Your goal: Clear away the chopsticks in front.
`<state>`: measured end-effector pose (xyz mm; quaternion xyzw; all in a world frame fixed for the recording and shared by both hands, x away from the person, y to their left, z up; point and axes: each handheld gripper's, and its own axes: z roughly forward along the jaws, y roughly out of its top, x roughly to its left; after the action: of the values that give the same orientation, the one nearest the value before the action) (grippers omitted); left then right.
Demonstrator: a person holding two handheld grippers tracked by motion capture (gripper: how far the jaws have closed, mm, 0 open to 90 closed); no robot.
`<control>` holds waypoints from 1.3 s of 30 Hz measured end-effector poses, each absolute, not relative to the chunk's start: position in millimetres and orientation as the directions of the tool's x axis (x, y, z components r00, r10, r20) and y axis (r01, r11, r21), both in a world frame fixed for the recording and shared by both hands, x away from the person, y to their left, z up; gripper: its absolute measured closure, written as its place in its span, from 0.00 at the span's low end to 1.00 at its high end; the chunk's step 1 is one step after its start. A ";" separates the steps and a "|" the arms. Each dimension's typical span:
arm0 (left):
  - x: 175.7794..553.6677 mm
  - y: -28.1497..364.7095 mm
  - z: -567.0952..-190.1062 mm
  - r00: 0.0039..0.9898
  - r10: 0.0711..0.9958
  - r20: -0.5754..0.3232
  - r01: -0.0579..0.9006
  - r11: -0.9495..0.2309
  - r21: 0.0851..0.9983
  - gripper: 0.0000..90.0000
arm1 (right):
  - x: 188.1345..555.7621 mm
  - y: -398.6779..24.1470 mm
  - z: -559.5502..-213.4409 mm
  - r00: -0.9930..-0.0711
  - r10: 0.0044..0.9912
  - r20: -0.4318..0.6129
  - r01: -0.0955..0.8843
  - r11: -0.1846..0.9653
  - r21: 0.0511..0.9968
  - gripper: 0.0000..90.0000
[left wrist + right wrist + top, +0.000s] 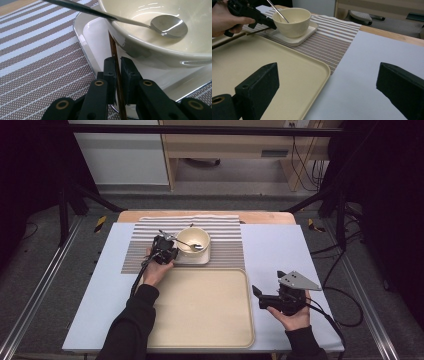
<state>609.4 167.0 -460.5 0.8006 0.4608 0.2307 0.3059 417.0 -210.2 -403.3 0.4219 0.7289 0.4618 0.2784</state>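
Observation:
My left gripper [174, 253] is at the left side of a cream bowl [200, 236] and is shut on a thin brown chopstick [113, 47]. The stick runs between the pads [110, 72] and leans against the bowl's [150, 47] outer wall. A metal spoon [170, 25] rests inside, its handle over the rim toward that gripper. The bowl stands on a square white plate [192, 260] on a striped placemat [225, 240]. My right gripper [268, 281] is held open to the right of the tray, and its jaws [329, 77] stand wide apart with nothing between them.
A large beige tray [200, 310] lies near the front edge, just before the placemat. A pale blue cover [275, 250] spreads over the table. From the right gripper view the left gripper [268, 24] and bowl [292, 22] lie beyond the tray's [287, 75] far rim.

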 end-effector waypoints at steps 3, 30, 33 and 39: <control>609.6 168.4 -460.4 0.449 0.889 0.085 0.606 -0.373 0.703 0.94 | 416.8 -210.3 -403.1 -0.489 0.872 -0.015 0.358 0.216 0.908 0.05; 553.7 212.9 -422.8 0.444 0.894 0.048 0.576 -0.327 0.749 0.95 | 415.6 -210.5 -402.0 -0.489 0.872 -0.006 0.357 0.206 0.911 0.05; 545.2 217.8 -421.3 0.439 0.897 0.051 0.575 -0.324 0.751 0.94 | 415.4 -210.9 -401.7 -0.488 0.873 -0.009 0.356 0.208 0.911 0.05; 529.2 228.1 -422.3 0.429 0.902 0.053 0.579 -0.319 0.750 0.95 | 415.0 -210.9 -401.5 -0.489 0.872 -0.009 0.355 0.209 0.911 0.05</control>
<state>529.2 228.1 -422.3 0.7756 0.4773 0.2407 0.3356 415.0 -210.9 -401.5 0.4224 0.7262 0.4661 0.2775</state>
